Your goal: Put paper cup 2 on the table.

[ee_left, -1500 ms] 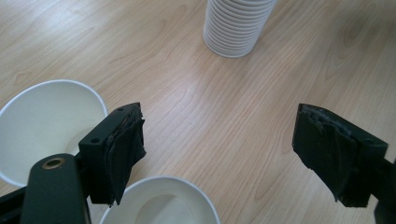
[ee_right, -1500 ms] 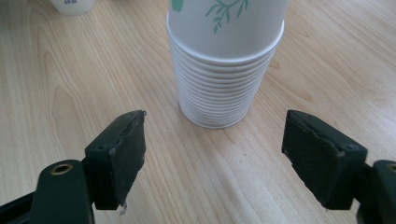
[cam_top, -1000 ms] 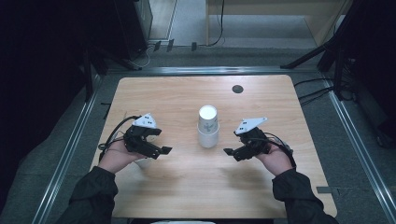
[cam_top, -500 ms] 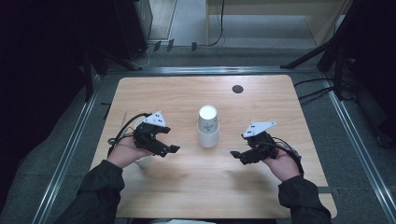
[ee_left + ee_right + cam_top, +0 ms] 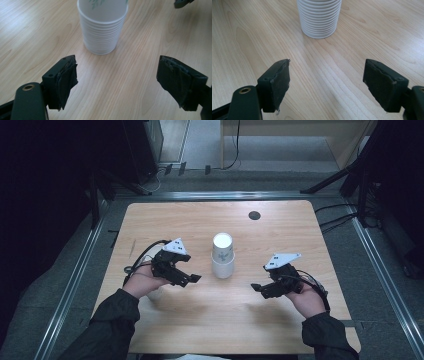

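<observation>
just one stack of cups (image 5: 222, 256), two empty grippers (image 5: 192, 279) (image 5: 256, 287).

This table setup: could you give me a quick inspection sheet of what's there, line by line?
Surface: wooden table, one dark round spot near the far edge.
Job's things: stack of white paper cups, upright mid-table, untouched.
Clutter: nothing seen.
Grippers: left gripper and right gripper open, empty, on either side of the cups.
Cables: black cable loops from the left gripper.
Surroundings: metal rail, grey floor, dark room.
</observation>
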The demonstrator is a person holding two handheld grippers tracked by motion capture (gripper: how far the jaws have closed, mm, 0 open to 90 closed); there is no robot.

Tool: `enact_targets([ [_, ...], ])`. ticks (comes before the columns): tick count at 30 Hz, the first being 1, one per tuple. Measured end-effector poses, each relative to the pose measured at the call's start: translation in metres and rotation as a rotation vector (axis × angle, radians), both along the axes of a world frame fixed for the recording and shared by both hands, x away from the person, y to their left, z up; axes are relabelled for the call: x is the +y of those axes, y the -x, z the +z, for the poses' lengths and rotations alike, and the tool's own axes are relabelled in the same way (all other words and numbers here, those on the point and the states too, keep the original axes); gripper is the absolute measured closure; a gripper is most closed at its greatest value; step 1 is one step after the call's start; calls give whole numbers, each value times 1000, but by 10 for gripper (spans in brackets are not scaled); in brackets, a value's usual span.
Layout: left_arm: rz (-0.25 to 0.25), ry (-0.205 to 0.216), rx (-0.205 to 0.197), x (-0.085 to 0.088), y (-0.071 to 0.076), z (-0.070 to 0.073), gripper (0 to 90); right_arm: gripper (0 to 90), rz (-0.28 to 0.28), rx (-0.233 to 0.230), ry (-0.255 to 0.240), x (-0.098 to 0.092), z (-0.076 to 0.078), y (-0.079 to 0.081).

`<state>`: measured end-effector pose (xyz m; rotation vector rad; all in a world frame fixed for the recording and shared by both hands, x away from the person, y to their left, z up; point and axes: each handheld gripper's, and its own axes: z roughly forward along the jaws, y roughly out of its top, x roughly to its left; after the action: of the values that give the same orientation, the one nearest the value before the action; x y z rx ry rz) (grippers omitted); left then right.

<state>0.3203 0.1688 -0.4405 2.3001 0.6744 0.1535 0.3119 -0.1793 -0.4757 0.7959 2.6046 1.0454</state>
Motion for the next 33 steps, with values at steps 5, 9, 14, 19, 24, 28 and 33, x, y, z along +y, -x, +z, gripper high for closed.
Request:
enact_targets([
  [5, -24, 1, -1, -13, 6, -1, 167, 217, 5, 3, 1, 2, 0, 1],
  [9, -27, 5, -2, -20, 9, -2, 167, 217, 16, 4, 3, 4, -1, 1],
  [14, 18, -2, -3, -26, 9, -6, 166, 217, 23, 7, 5, 6, -1, 2],
  [19, 20, -6, 6, -29, 9, -10, 161, 217, 35, 11, 12, 10, -2, 3],
  [24, 10, -11, 4, -32, 11, -12, 161, 217, 51, 14, 21, 16, -3, 5],
  [28, -3, -18, 6, -35, 12, -14, 161, 217, 71, 16, 27, 20, -5, 7],
  [33, -14, -20, 3, -38, 14, -15, 161, 217, 83, 14, 31, 24, -6, 7],
])
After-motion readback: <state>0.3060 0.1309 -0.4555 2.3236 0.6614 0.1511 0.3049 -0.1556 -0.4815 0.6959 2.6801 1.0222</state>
